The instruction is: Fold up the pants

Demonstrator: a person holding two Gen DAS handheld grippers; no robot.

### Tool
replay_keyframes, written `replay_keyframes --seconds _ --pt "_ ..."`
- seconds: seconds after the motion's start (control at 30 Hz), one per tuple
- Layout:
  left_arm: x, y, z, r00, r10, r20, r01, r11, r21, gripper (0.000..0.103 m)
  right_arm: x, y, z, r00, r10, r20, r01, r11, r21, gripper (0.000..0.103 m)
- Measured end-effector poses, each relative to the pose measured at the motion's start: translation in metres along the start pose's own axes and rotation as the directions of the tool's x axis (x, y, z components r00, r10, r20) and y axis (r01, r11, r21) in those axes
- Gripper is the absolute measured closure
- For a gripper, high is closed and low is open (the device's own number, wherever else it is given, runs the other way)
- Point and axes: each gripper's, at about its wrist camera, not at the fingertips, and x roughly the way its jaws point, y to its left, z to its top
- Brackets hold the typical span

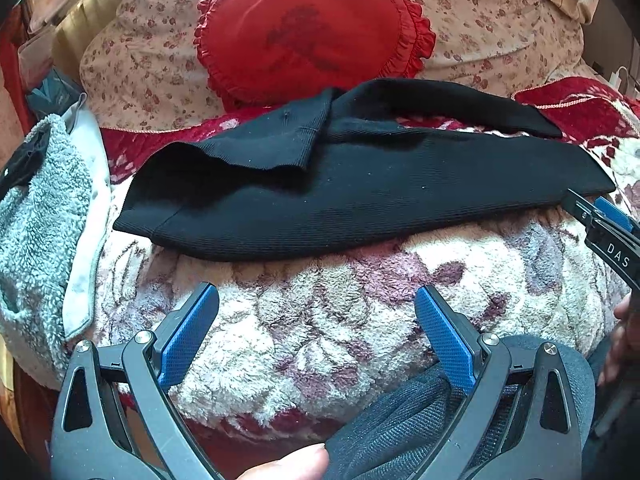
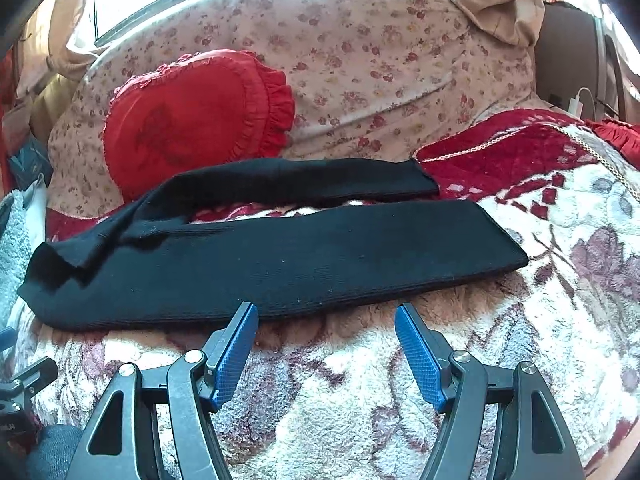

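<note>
Black ribbed pants [image 1: 360,196] [image 2: 280,256] lie across a fluffy floral blanket [image 1: 320,312] [image 2: 400,360], legs running to the right, waist end at the left with a flap turned over. The far leg lies apart from the near one. My left gripper [image 1: 316,300] hovers open just short of the near edge, nothing between its blue pads. My right gripper [image 2: 326,312] is also open, its fingertips almost at the near leg's edge. The right gripper [image 1: 592,210] also shows at the right border of the left wrist view, beside the leg end.
A red heart-shaped pillow [image 1: 312,32] [image 2: 192,116] leans on a floral pillow [image 1: 480,20] [image 2: 380,60] behind the pants. A grey-green fleece item [image 1: 40,220] lies at the left. A person's finger [image 1: 288,464] and dark-clad knee [image 1: 400,420] sit at the bottom.
</note>
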Motion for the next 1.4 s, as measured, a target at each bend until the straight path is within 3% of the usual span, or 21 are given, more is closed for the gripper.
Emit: replay_keyframes --seconds 0.4,1.4 --pt "0.003 0.004 0.000 1.000 -0.002 -0.013 0.002 1.000 -0.013 0.004 -0.002 -0.010 0.003 1.000 0.003 0.019 -0.004 0.998 0.055 0.034" --pt "0.004 0.007 0.000 1.000 -0.011 -0.017 0.010 1.000 -0.021 0.004 0.000 -0.012 0.000 1.000 -0.009 0.013 0.008 0.999 0.047 0.034"
